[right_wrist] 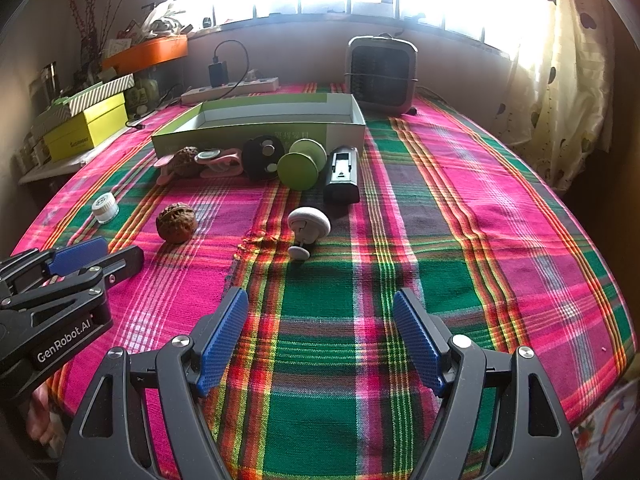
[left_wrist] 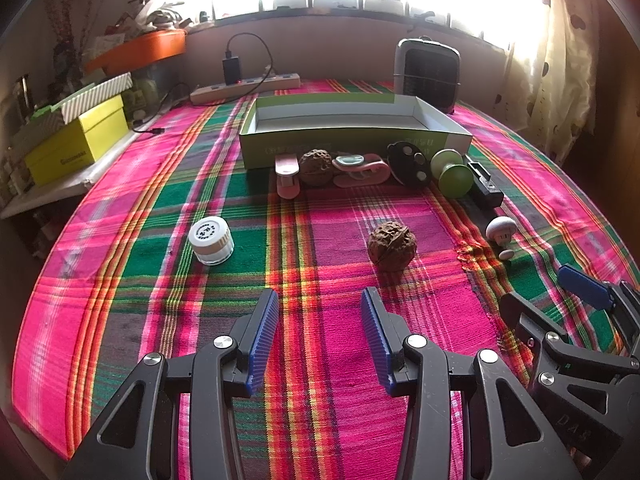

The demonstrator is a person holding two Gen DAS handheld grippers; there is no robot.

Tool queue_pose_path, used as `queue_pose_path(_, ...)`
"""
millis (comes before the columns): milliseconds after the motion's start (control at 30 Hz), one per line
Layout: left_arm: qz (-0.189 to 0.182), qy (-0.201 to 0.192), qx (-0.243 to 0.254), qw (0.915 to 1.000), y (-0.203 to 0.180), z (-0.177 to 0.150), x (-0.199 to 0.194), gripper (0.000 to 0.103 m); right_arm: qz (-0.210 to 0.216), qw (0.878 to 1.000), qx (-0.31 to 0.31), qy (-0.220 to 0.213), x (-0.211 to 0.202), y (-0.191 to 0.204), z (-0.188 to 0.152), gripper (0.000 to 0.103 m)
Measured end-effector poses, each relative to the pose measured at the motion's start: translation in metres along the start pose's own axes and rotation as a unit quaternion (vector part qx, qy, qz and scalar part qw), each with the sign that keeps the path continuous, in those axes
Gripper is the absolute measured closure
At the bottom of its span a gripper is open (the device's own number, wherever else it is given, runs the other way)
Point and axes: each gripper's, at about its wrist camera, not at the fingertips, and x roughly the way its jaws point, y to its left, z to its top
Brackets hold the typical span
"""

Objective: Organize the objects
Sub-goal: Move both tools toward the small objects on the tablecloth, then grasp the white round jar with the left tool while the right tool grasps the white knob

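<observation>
An open green and white box (left_wrist: pixel 352 142) (right_wrist: pixel 256 128) lies on the plaid cloth. Along its near side sit a pink clip (left_wrist: pixel 287 176), a walnut (left_wrist: pixel 316 166), a pink gadget (left_wrist: pixel 360 168), a black disc (left_wrist: pixel 408 164), a green spool (left_wrist: pixel 452 172) (right_wrist: pixel 302 164) and a black block (left_wrist: pixel 484 186) (right_wrist: pixel 342 176). Closer lie a second walnut (left_wrist: pixel 392 245) (right_wrist: pixel 176 222), a white jar (left_wrist: pixel 211 240) (right_wrist: pixel 105 208) and a white mushroom toy (left_wrist: pixel 501 234) (right_wrist: pixel 307 230). My left gripper (left_wrist: pixel 320 312) is open and empty, short of the second walnut. My right gripper (right_wrist: pixel 320 312) is open and empty, short of the mushroom toy.
A grey heater (left_wrist: pixel 426 74) stands behind the box. A power strip with a charger (left_wrist: pixel 244 86) lies at the back. A side table at left holds a yellow box (left_wrist: pixel 78 142) and an orange tray (left_wrist: pixel 140 50). Curtains (right_wrist: pixel 560 80) hang at right.
</observation>
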Motion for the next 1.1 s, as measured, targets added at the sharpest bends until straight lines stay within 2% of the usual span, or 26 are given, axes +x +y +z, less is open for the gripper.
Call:
queue_pose_path(367, -0.014, 0.006, 0.014, 0.9998, 0.009, 0.004, 0.002, 0.063, 0.011, 1.000, -0.005, 0.017, 0.005, -0.005, 0.005, 0.028)
queue_pose_path(467, -0.004, -0.004, 0.002, 1.0000, 0.020, 0.009, 0.000, 0.063, 0.011, 1.000, 0.001, 0.024, 0.010, -0.009, 0.010, 0.028)
queue_pose_path(800, 0.014, 0.003, -0.047, 0.9988, 0.059, 0.023, 0.009, 0.061, 0.024, 0.999, 0.011, 0.048, 0.026, -0.015, 0.031, 0.032)
queue_pose_path(933, 0.001, 0.014, -0.061, 0.9980, 0.068, 0.028, 0.017, 0.061, 0.027, 0.998, 0.013, 0.052, 0.030, -0.017, 0.038, 0.035)
queue_pose_path(1100, 0.009, 0.019, -0.062, 0.9979, 0.071, 0.033, 0.025, 0.061, 0.025, 0.998, 0.012, 0.060, 0.035, -0.018, 0.040, 0.039)
